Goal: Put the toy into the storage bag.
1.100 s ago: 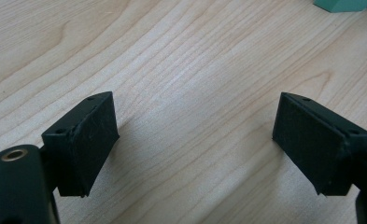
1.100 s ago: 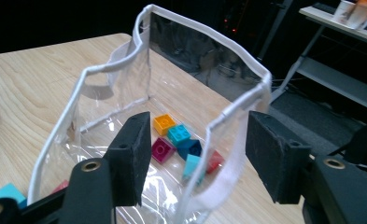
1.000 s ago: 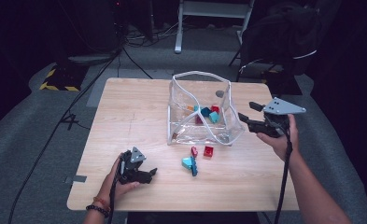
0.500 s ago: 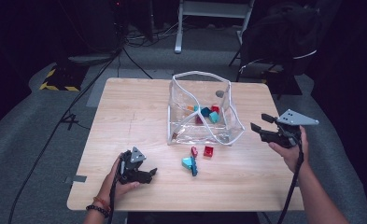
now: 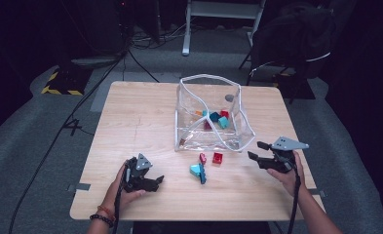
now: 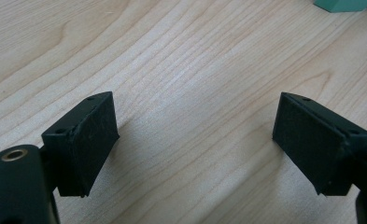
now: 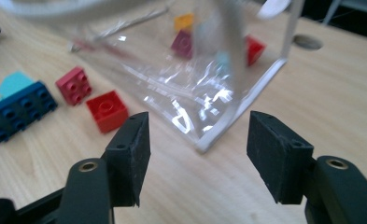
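Right gripper (image 5: 255,151) at about 4 o'clock on the wooden table (image 5: 130,117), held low in the right hand (image 5: 287,171), jaws apart with nothing between them, pointing toward 9 o'clock at the near right corner of the clear plastic bag (image 5: 213,117). Same gripper (image 7: 197,149) in the right gripper view: black pads spread, bare wood in the gap, the bag's (image 7: 181,70) white-edged corner just beyond the tips at 12 o'clock.

Loose bricks just outside the bag at 6 o'clock of it: a red square brick (image 5: 218,157) nearest the gripper, a dark pink brick (image 5: 202,158) just beside it, then a blue long brick (image 5: 202,175) touching a teal piece (image 5: 195,169). In the right gripper view, red square brick (image 7: 107,110) at 10 o'clock of the jaws, dark pink brick (image 7: 74,85) beyond it, blue long brick (image 7: 17,109) and teal piece (image 7: 14,83) further toward 9 o'clock.

Inside the bag: orange, dark red, red, teal and blue bricks, clustered on its floor.

Left gripper (image 5: 157,181) at about 7 o'clock on the table, resting in the left hand (image 5: 123,187), jaws wide and empty. In the left gripper view (image 6: 195,140), bare wood grain between the pads.
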